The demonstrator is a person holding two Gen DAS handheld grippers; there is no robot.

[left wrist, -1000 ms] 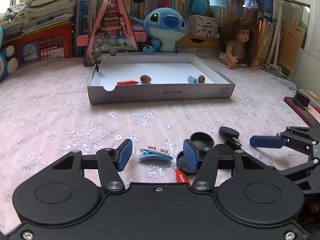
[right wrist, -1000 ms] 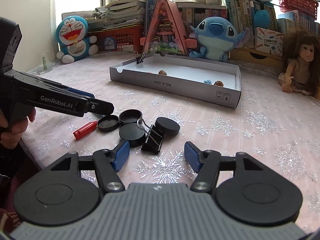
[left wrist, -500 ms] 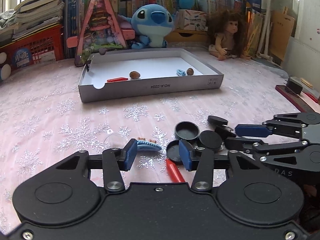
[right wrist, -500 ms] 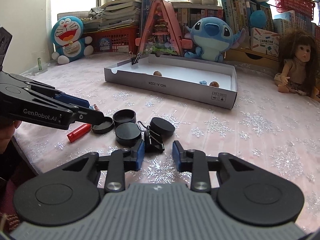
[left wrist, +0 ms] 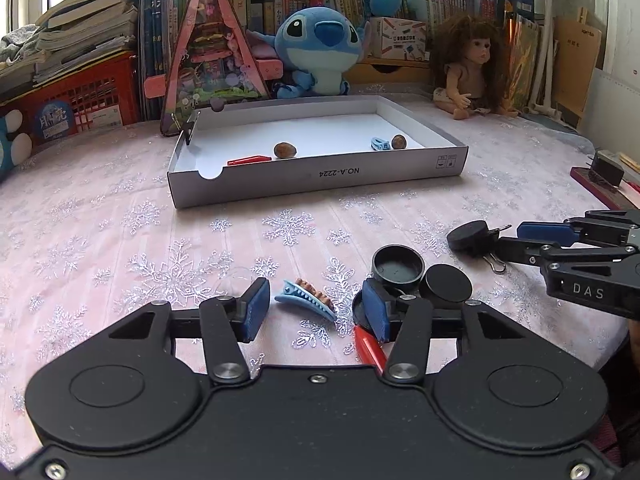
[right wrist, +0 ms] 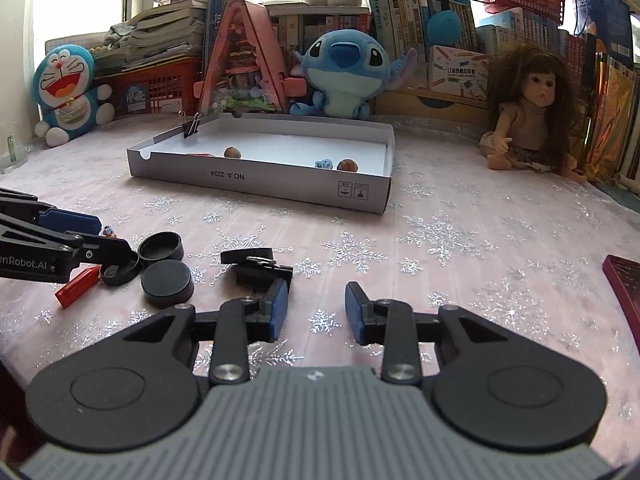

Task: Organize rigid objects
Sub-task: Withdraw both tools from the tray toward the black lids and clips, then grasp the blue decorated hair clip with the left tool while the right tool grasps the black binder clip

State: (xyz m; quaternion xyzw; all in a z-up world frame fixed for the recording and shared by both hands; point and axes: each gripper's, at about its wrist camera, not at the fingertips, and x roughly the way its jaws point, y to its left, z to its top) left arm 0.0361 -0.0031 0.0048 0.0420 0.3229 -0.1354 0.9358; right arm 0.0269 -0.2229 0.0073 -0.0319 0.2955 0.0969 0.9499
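two grippers hover low over the scatter of small things on the snowflake tablecloth (left wrist: 120,232), and neither holds anything; our left gripper (left wrist: 316,312) has its jaws spread wide, straddling the blue hair clip (left wrist: 306,299) that lies flat on the cloth between the pads, closer to neither by much; our right gripper (right wrist: 316,312) is also parted, with only bare cloth between its pads, and the black binder clip (right wrist: 260,272) sits just ahead of its left finger, lying on its side with the wire handles up.

we judge the step in hand to be the picking stage: the white cardboard tray (left wrist: 320,184) already carries a red tube, two walnuts and a small blue clip, while the black round lids (left wrist: 398,268), the red tube (left wrist: 370,346) near our left gripper's right pad and the two clips are still outside it, well apart from the tray.

next, we think the left gripper should settle lower and close across the hair clip's narrow body, minding the lid and red tube crowding its right pad; the right gripper needs to shift left and forward to bracket the binder clip before closing.
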